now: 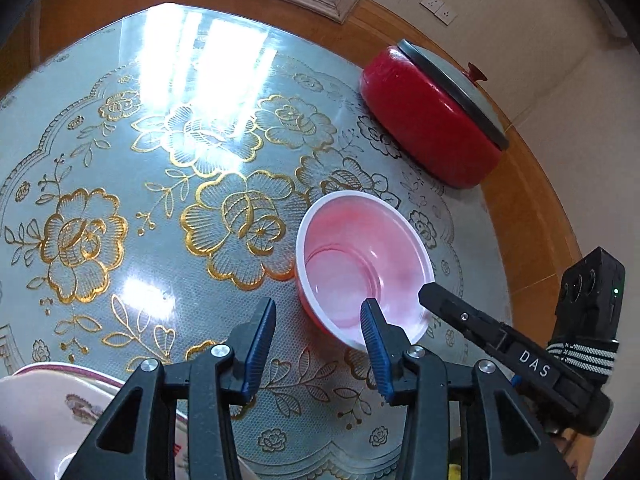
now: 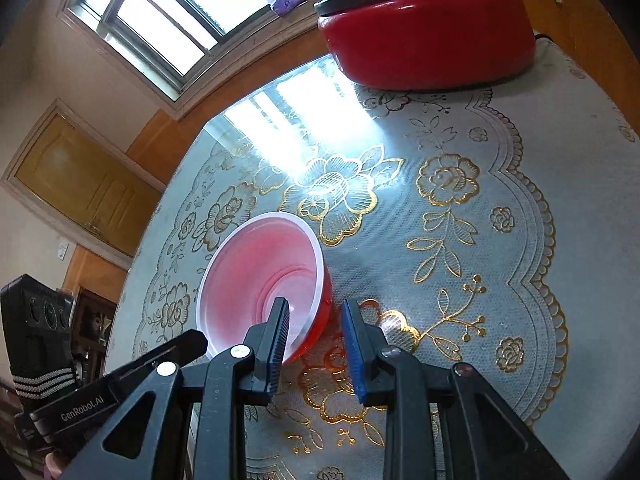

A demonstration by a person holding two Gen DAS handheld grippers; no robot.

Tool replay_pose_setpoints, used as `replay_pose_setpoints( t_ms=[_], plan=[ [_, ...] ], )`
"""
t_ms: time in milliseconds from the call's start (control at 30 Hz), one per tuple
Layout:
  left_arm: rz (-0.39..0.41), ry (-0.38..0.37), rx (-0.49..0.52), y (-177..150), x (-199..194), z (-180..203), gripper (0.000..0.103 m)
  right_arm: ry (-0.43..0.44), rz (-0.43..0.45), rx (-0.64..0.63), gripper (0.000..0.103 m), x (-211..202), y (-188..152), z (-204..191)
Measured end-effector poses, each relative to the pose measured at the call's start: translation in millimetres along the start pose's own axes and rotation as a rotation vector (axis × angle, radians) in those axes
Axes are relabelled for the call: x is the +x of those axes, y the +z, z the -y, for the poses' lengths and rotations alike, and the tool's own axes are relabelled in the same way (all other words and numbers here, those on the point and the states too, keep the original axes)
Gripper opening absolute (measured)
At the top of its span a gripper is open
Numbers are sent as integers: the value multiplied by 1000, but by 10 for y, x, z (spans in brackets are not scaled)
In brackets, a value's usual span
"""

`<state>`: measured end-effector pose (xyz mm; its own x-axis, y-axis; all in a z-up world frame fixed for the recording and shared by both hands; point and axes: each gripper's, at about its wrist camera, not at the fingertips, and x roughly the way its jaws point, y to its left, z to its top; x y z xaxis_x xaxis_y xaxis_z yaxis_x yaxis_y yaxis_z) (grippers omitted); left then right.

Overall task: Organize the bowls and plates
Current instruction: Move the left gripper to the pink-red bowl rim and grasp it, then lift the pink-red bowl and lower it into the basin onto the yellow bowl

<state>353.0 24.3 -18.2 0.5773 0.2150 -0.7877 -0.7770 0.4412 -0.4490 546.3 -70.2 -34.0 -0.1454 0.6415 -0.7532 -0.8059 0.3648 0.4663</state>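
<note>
A red plastic bowl (image 1: 360, 268) with a pale pink inside hangs tilted just above the table. My right gripper (image 2: 315, 305) is shut on the near wall of this bowl (image 2: 260, 276), one pad inside it and the other against its red outside. In the left wrist view one black finger (image 1: 444, 300) of that gripper reaches over the rim. My left gripper (image 1: 320, 304) stands open just left of the bowl with nothing between its blue pads. A white plate (image 1: 48, 400) with a pink rim and a flower print lies at the bottom left, partly hidden behind the left gripper.
A red cooking pot (image 1: 428, 128) with a grey lid stands at the table's far right edge, also in the right wrist view as the pot (image 2: 428, 40). A lace mat with gold flowers (image 1: 160, 200) covers the round table under glass. A window and a wooden door lie beyond.
</note>
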Motion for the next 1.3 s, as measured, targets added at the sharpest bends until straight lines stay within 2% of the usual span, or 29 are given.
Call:
replay_pose_setpoints(
  t_ms=[100,133,167,200,267,400,700,1067,1300],
  plan=[
    [-9,4,-3,60,93,12,41,-21,-6,-15,26,63,7,-11],
    [-10,7,6,70,125,21,34,-31,-6,-23,25,79,2,-15],
    [-10,19,14,76,160,28,26,-34,-8,-31,20,99,-3,-19],
    [-16,30,15,78,197,24,22,-36,-14,-33,14,123,-8,-24],
    [-27,7,31,43,211,46,15,-34,-10,-35,9,108,-19,-32],
    [10,25,92,-29,96,136,15,-26,-2,-55,8,18,-28,-72],
    [9,-36,147,-225,-233,236,15,0,4,-73,8,-348,-173,-85],
    [-7,-134,237,-718,-680,366,15,-18,44,-147,8,-1076,-625,-208],
    [-65,-200,303,-1101,-843,423,15,-41,20,-166,8,-1414,-989,-193]
  ],
)
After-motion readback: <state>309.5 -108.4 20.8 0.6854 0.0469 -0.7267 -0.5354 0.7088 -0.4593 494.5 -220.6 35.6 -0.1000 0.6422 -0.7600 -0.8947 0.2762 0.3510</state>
